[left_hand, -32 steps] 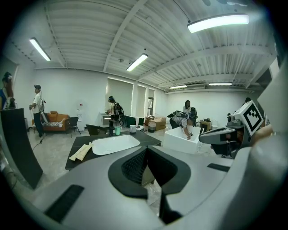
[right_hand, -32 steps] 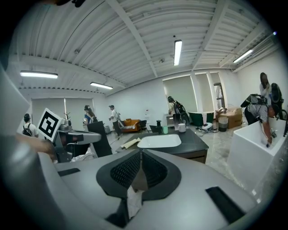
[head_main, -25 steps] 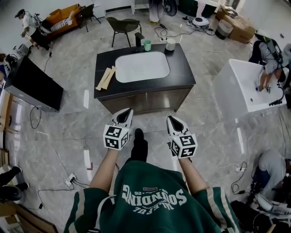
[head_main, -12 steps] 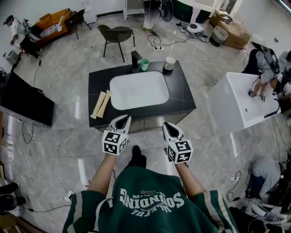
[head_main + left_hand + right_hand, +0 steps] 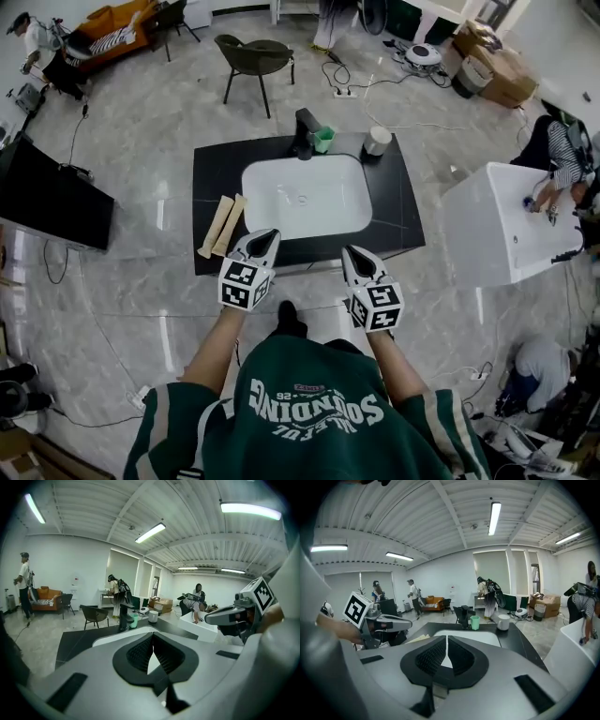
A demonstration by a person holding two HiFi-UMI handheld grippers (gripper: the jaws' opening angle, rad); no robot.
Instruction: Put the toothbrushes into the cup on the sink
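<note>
Task not yet begun: two long beige toothbrushes (image 5: 222,226) lie side by side at the left of the black sink counter (image 5: 211,178), well apart from one small green cup (image 5: 324,141) and one white cup (image 5: 377,141) at its far edge. Left gripper (image 5: 263,234) and right gripper (image 5: 352,251), both clenched on nothing, sit at the near edge.

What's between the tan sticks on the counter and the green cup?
In the head view, a corner of the white basin lies between the toothbrushes and the green cup, with the black tap right beside the cup.
</note>
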